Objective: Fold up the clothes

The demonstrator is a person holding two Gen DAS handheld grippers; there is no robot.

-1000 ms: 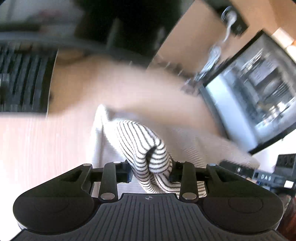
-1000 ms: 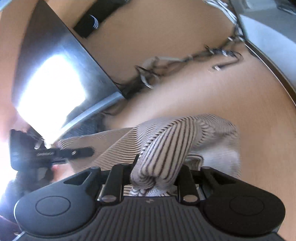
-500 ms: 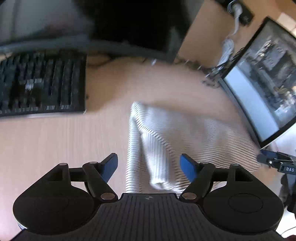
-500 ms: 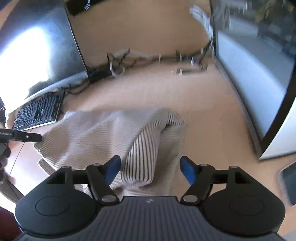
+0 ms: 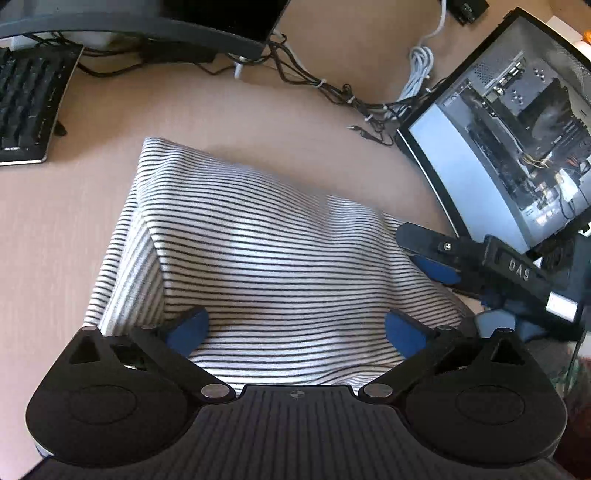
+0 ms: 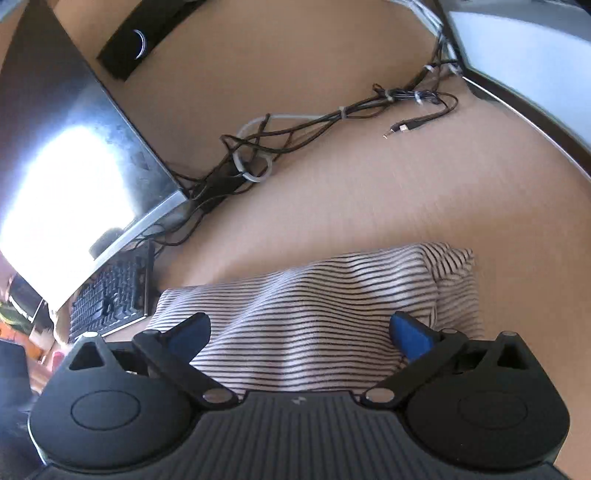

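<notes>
A white garment with thin black stripes (image 5: 266, 251) lies folded over itself on the light wooden desk (image 5: 55, 236). My left gripper (image 5: 295, 328) hovers over its near edge, its jaws still opening wide, blue pads clear of the cloth. In the left wrist view the right gripper (image 5: 436, 258) shows at the garment's right edge. In the right wrist view the same striped garment (image 6: 317, 314) lies under my right gripper (image 6: 301, 332), whose jaws are also opening, pads apart and not pressing on the fabric.
A black keyboard (image 5: 26, 99) sits at the far left, a monitor base (image 5: 129, 22) behind it. A bundle of cables (image 5: 332, 92) runs along the back. A glass-sided computer case (image 5: 517, 122) stands at the right. A monitor (image 6: 66, 158) and a speaker bar (image 6: 144, 37) stand at the left in the right wrist view.
Both grippers were shut on bunched folds of the striped garment; they have let go and opened wide. The garment has dropped flat onto the desk, folded over.
</notes>
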